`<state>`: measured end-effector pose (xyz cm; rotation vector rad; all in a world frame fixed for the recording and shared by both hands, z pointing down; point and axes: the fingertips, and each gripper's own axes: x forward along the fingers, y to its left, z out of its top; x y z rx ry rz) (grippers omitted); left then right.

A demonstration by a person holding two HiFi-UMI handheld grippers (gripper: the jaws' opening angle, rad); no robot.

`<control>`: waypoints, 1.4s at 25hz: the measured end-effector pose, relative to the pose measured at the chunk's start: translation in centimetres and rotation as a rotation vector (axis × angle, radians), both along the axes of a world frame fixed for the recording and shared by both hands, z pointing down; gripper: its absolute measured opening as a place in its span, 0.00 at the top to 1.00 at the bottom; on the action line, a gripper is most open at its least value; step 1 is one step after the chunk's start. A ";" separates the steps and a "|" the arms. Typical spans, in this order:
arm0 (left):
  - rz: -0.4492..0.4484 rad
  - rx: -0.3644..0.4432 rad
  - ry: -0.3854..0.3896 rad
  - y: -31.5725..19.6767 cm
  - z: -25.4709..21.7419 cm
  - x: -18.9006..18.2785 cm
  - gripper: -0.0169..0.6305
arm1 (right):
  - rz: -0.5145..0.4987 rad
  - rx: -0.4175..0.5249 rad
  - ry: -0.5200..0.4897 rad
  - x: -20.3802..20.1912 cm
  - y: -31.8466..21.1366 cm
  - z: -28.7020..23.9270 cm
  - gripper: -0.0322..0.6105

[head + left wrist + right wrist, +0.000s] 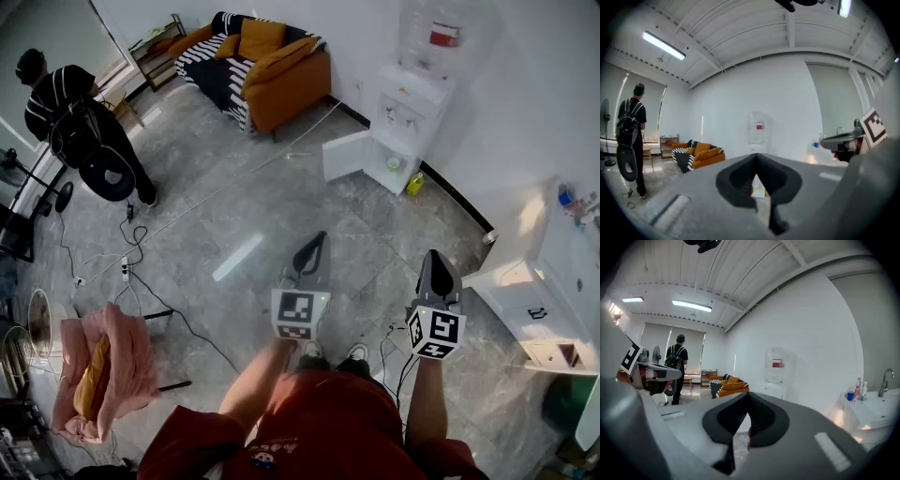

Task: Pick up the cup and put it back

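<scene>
1. My left gripper (322, 234) is clenched, tips together, with nothing between them; it hangs in the air over the floor (234, 206).
2. My right gripper (439, 253) is clenched too, and empty, level with the left one and well apart from it.
3. Both point toward the far dispenser (412, 103) against the wall.
4. Its lower door (345, 155) hangs open to the left. Inside sits a small pale thing, the cup (394, 164) as best I can tell, well away from both grippers.
5. Far left of it there's an orange sofa (272, 66).
6. A person (75, 112) in black stands at the far left, back turned.
</scene>
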<state>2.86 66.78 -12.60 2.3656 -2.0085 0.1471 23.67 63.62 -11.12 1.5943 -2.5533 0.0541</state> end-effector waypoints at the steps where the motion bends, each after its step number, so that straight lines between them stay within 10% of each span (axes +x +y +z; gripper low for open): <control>1: 0.003 -0.003 0.004 0.2 0.0 -0.1 0.97 | -0.002 -0.003 0.002 -0.1 0.2 0.1 0.95; 35: 0.028 -0.069 0.026 -1.5 4.4 -10.1 0.97 | 0.066 -0.086 -0.023 -9.0 -1.4 4.1 0.95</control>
